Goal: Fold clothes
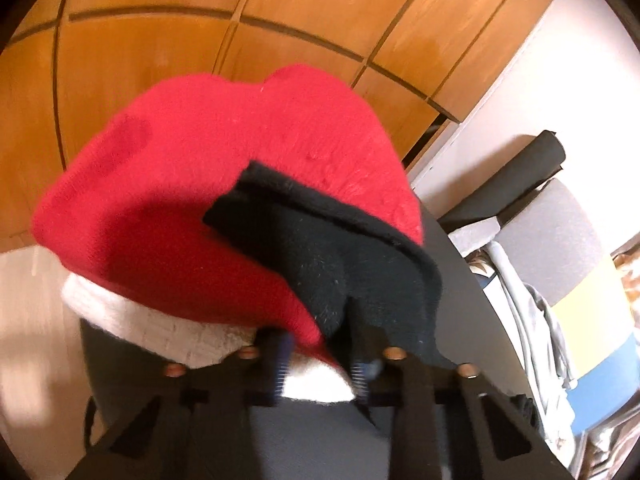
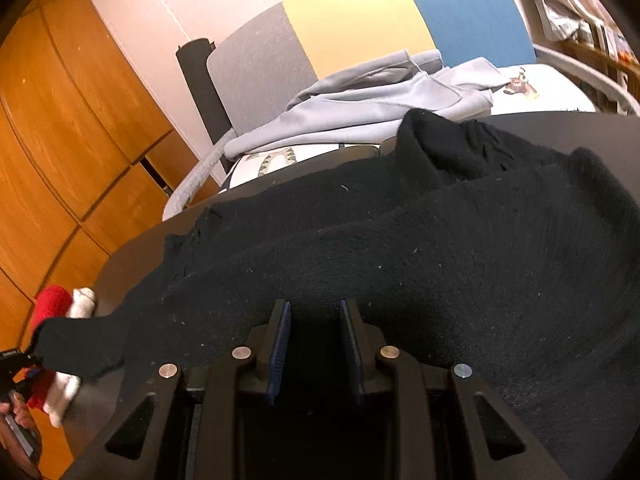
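Observation:
A black sweater with red and white sleeve cuffs lies on a dark round table. In the left wrist view my left gripper is shut on the sleeve end: red band, white cuff and black cloth bunch up between its fingers, lifted off the table. In the right wrist view the black sweater body spreads across the table. My right gripper is open just above it, with only dark cloth between its blue pads. The sleeve end shows at far left in the left gripper.
A wooden wardrobe fills the background. A chair with grey, yellow and blue panels stands beyond the table. A pale grey hoodie lies on a printed white surface behind the table. The table edge curves to the right.

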